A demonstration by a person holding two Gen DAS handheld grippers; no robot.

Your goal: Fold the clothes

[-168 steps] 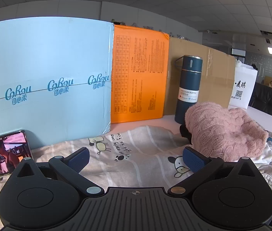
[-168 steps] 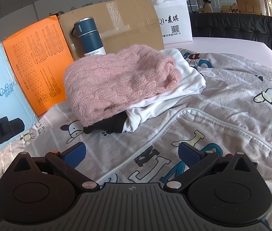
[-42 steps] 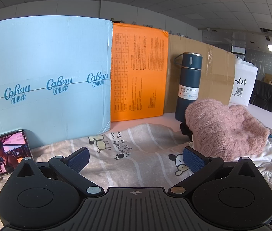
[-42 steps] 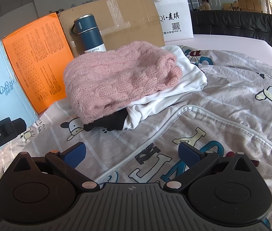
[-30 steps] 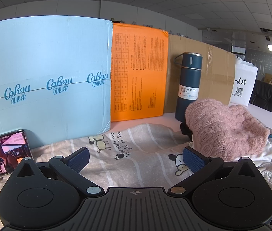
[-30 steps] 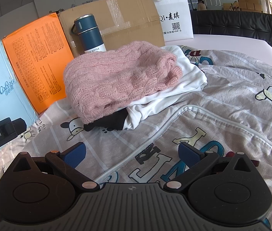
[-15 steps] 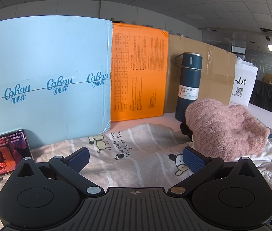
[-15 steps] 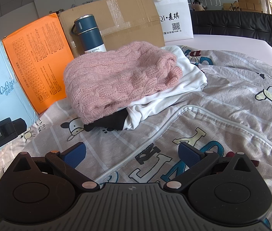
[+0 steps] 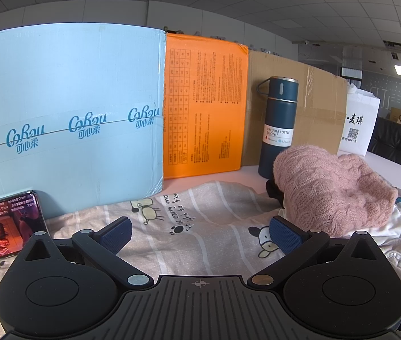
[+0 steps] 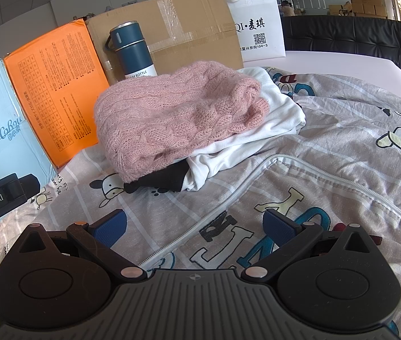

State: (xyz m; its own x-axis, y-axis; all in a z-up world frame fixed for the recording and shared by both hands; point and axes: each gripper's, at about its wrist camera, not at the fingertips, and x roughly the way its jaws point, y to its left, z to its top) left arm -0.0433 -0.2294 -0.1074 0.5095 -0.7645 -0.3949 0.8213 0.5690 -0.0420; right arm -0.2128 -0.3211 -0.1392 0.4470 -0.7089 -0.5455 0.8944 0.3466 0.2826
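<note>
We see the printed garment (image 10: 299,175) spread flat under both grippers, its zipper (image 10: 217,212) running diagonally from near our right gripper (image 10: 194,228) up toward the pink sweater (image 10: 177,119). That sweater pile sits beyond, right of our left gripper (image 9: 200,233). Both grippers are spread wide, holding nothing; the right seems nearer the zipper.

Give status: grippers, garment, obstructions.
Left gripper open, empty. Right gripper open, empty, over zippered cartoon-print garment, spread flat, unfolded. Folded pile, pink sweater on top, sits on its far edge; phone at left.
</note>
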